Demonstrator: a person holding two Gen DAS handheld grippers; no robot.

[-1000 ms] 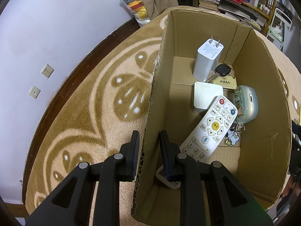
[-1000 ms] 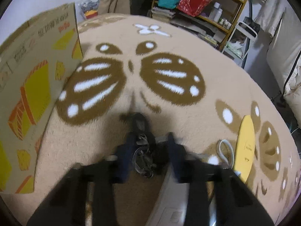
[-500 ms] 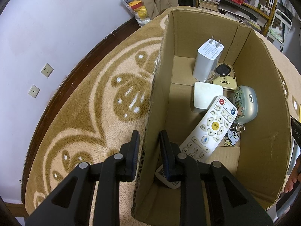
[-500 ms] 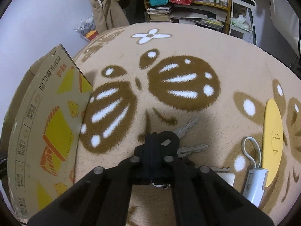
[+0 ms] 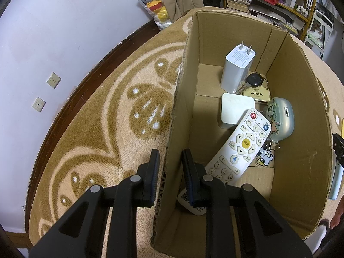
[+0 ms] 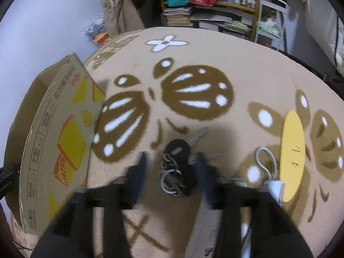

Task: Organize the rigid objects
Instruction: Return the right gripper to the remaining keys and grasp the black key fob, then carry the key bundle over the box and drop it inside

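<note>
Left wrist view first: the left gripper (image 5: 169, 165) is straddling the near-left wall of the cardboard box (image 5: 182, 99), one finger outside over the rug (image 5: 96, 139), one inside, set narrow around the cardboard. Whether the pads are actually pinching the wall I cannot tell; it reads as steadying the box. Inside, plenty is already lying on the floor of the box: a white remote (image 5: 238, 148) lying diagonally, a white charger (image 5: 235, 68) standing upright at the far end, a white square block (image 5: 236, 109), a black-headed key (image 5: 253, 80) lying over a gold NFC card (image 5: 258, 92), and a pale green case (image 5: 280, 120) with a cartoon charm.

Over to the right wrist view: the right gripper (image 6: 171, 162) is hanging wide open, holding nothing, its fingers either side of a bunch of keys (image 6: 176, 157) with a black fob lying on the rug, a little blurred. The box is sitting to the left. A yellow oval piece (image 6: 293, 150) and a white device with a loop (image 6: 268, 172) are lying off to the right.

So the step in hand looks like picking up the keys. The next move calls for dropping around the fob, closing firmly, then carrying the bunch left over the box wall; dangling keys could snag the rim.
</note>
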